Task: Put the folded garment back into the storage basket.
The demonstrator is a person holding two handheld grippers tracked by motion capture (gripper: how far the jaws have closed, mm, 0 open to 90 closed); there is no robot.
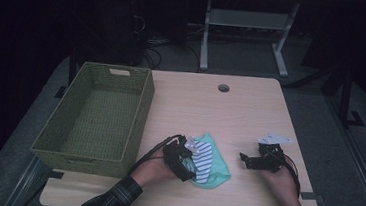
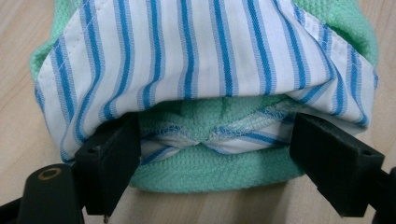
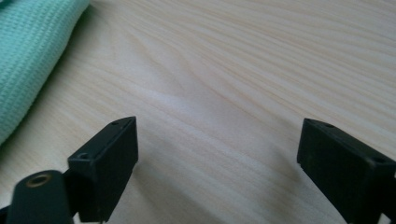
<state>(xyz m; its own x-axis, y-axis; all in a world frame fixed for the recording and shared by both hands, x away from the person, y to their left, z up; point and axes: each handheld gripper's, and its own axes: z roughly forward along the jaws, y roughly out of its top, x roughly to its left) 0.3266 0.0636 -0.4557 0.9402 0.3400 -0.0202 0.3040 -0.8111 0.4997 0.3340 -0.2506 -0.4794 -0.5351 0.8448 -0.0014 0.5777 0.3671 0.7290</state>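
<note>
A: Where is the folded cloth relative to the tongs?

B: It lies on the tabletop right at the left tongs; in the left gripper view the bundle, mint knit with a blue-striped white layer, sits between the two jaws; they stand wide on either side of it, and the pads do not look to be pressing it, so I call them open around it.

A: And the right tongs?

B: Open and empty; their own view shows bare wood between the jaws, with only an edge of the mint cloth off to one side; they sit well apart from the bundle.

A: How should the grip be done well?

B: I'd judge the left tongs should go low, so both the striped layer and the knit underneath get caught; closing too high may pinch the top layer alone and let the fold fall open; the right tongs could steady the far edge.

A: The surroundings?

B: A light wooden tabletop with a round cable hole beyond the tongs; a green woven basket stands empty just to the left of the left tongs; the room behind is dark, with a metal stand and cables on the floor.
</note>
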